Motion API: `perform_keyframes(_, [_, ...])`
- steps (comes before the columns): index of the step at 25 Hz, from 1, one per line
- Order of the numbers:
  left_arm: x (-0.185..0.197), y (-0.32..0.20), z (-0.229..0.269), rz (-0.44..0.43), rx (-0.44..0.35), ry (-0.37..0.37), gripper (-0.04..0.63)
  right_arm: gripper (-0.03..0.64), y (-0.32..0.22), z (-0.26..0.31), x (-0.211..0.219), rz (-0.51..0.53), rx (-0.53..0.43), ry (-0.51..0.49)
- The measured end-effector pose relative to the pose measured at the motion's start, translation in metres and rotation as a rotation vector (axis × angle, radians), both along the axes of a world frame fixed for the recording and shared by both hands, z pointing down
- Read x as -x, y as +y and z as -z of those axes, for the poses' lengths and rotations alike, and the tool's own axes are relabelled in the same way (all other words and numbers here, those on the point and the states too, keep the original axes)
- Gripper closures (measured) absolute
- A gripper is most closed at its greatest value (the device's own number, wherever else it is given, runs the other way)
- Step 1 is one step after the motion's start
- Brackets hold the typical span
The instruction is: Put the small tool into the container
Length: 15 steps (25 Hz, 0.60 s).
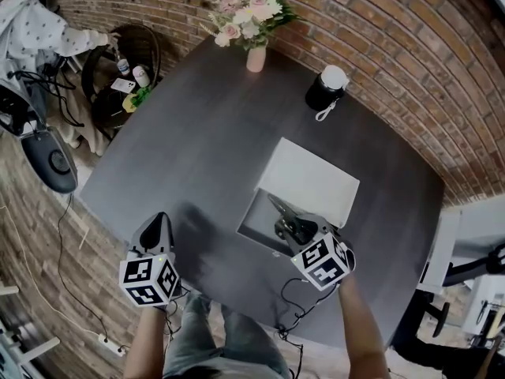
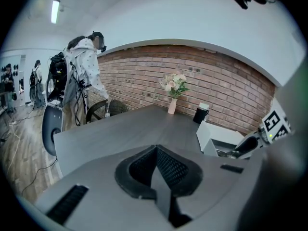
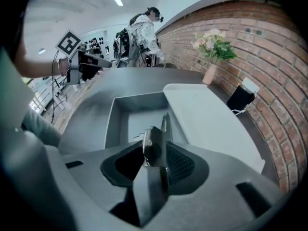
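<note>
Brick wall (image 1: 379, 22) backs dark table (image 1: 197, 133); left gripper (image 1: 161, 221) closed, right gripper (image 1: 293, 231) parted over container (image 1: 254, 218).

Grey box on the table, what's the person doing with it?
A person holds a gripper in each hand at a dark table. The right gripper points down into the open grey box, with the pale lid swung back. A small dark tool stands between its parted jaws, so it looks close to being dropped in. The left gripper hangs shut and empty over the table, away from the box.
</note>
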<state>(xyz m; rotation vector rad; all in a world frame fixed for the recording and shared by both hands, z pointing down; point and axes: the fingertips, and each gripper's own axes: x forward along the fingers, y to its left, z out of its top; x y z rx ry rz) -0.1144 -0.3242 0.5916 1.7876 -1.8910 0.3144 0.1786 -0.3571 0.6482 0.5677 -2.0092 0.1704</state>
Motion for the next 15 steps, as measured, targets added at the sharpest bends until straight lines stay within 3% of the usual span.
perform_keyframes(1, [0.000, 0.000, 0.000, -0.001, 0.000, 0.000, 0.600, 0.462, 0.004, -0.003, 0.001, 0.006, 0.022, 0.002])
perform_keyframes(10, [0.006, -0.001, 0.002, -0.008, 0.002, 0.000, 0.600, 0.455, 0.006, -0.009, 0.004, -0.018, 0.054, -0.019])
perform_keyframes(15, [0.000, -0.003, 0.004, -0.037, -0.001, 0.005, 0.600, 0.429, 0.010, -0.014, 0.007, -0.020, 0.117, -0.033])
